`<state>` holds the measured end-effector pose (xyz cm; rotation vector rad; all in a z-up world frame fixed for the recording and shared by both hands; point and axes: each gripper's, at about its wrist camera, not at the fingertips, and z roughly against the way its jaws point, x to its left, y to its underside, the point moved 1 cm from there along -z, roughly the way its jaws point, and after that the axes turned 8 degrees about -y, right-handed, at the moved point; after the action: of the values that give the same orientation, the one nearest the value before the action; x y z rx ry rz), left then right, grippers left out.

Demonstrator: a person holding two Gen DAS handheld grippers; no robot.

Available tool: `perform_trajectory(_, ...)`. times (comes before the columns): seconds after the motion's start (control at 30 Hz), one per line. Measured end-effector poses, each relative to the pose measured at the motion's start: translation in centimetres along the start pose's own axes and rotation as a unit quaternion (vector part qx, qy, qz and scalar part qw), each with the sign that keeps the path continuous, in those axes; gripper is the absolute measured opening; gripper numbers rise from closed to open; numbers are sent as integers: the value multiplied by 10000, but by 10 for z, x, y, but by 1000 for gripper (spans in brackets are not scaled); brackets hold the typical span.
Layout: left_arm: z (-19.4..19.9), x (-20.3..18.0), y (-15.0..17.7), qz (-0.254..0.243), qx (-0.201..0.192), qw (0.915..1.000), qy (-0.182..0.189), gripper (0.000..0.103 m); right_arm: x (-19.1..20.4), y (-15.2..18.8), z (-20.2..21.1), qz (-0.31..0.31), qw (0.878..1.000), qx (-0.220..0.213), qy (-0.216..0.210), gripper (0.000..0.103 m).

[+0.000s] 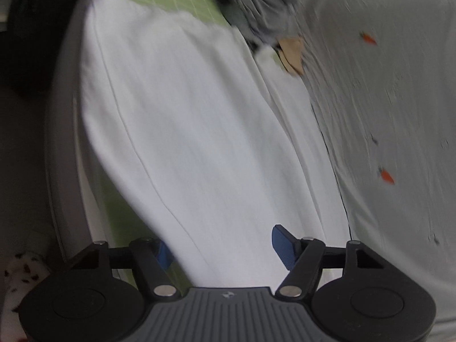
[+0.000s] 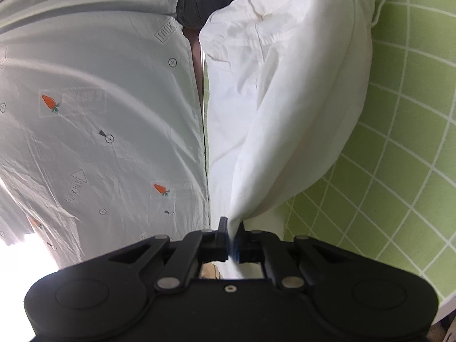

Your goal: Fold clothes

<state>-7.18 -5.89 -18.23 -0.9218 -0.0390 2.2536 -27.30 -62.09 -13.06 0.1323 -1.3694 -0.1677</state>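
Trousers' (image 2: 285,108) waistband only rightward.

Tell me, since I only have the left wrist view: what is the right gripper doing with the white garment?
Observer: The right gripper is shut on an edge of the white cotton garment, pinching the cloth between its blue pads.
Operator: Does the cloth lie flat there?
Observer: No, from the pinch it rises in a draped fold over the green grid-lined mat.
Operator: My view is blurred. What is printed on the pale fabric beside it?
Observer: The pale fabric with small orange carrots also carries arrow boxes reading LOOK HERE.
Operator: My left gripper?
Observer: The left gripper is open, with white cloth between its fingers but not pinched.
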Motion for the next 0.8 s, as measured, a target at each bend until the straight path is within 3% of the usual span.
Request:
perform_trajectory(0.23,-15,16,-55,237,-360,9988,-237,64,-14,5,9,108,9994,-235,231,6)
perform_trajectory(0.33,-24,13,-80,155,-419,9982,-390,63,-25,6,15,214,9972,-507,501,14)
perform_trajectory(0.4,-28,13,-96,245,-492,9975,-455,62,-31,6,20,271,9937,-816,722,28)
perform_trajectory(0.5,-27,19,-128,395,-667,9954,-554,62,-42,4,30,201,9845,-1437,986,41)
perform_trajectory(0.67,-35,23,-180,508,-702,9947,-563,60,-57,-4,41,42,9627,-2379,1290,46)
perform_trajectory(0.7,-38,23,-185,493,-643,9951,-569,56,-57,-6,40,54,9598,-2475,1325,45)
perform_trajectory(0.73,-40,22,-189,460,-563,9955,-603,23,-57,-7,40,68,9570,-2564,1358,42)
perform_trajectory(0.77,-42,18,-192,396,-534,9957,-639,2,-56,-6,36,107,9569,-2567,1357,18)
perform_trajectory(0.8,-43,12,-195,310,-546,9959,-653,1,-54,-6,33,157,9566,-2572,1358,6)
